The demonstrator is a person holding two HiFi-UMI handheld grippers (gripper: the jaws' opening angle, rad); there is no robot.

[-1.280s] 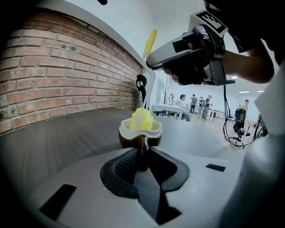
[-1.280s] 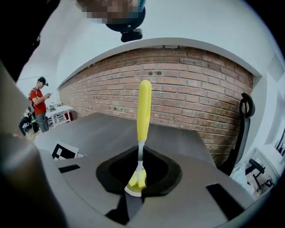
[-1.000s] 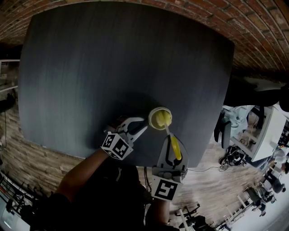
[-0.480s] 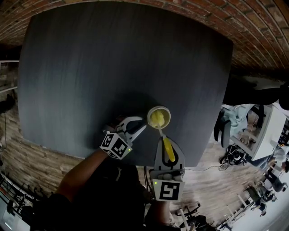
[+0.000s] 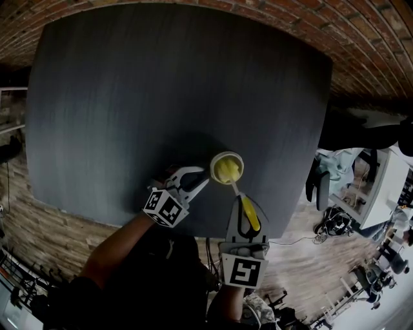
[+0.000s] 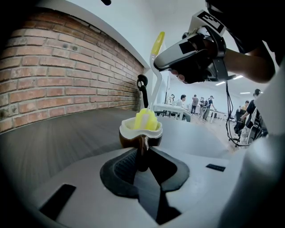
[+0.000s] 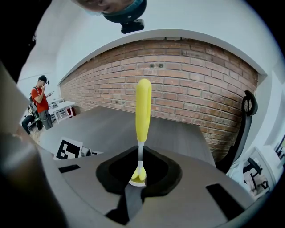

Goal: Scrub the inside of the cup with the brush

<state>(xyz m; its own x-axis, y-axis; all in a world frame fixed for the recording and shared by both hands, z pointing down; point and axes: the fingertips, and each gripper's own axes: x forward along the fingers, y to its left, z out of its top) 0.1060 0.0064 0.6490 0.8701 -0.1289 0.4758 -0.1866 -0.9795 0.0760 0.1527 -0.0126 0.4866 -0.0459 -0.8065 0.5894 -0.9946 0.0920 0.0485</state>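
A brown cup (image 5: 227,167) with a white inside stands near the front edge of the dark table (image 5: 161,97). My left gripper (image 5: 204,180) is shut on the cup's handle (image 6: 142,149), which stands upright between the jaws in the left gripper view. A brush (image 5: 248,214) with a yellow grip and white stem reaches down into the cup (image 6: 140,133). Its yellow head (image 6: 146,120) sits inside and pokes above the rim. My right gripper (image 5: 241,207) is shut on the brush (image 7: 143,107) and hangs just above the cup (image 7: 137,179).
The table's front edge (image 5: 213,235) runs right below both grippers, with wooden floor beyond it. A brick wall (image 5: 271,19) borders the far side. Office furniture and cables (image 5: 348,193) stand to the right of the table, and people (image 7: 41,107) are in the background.
The right gripper has swung the brush grip slightly left and back to the right while the head stays in the cup. The cup and left gripper have not moved.
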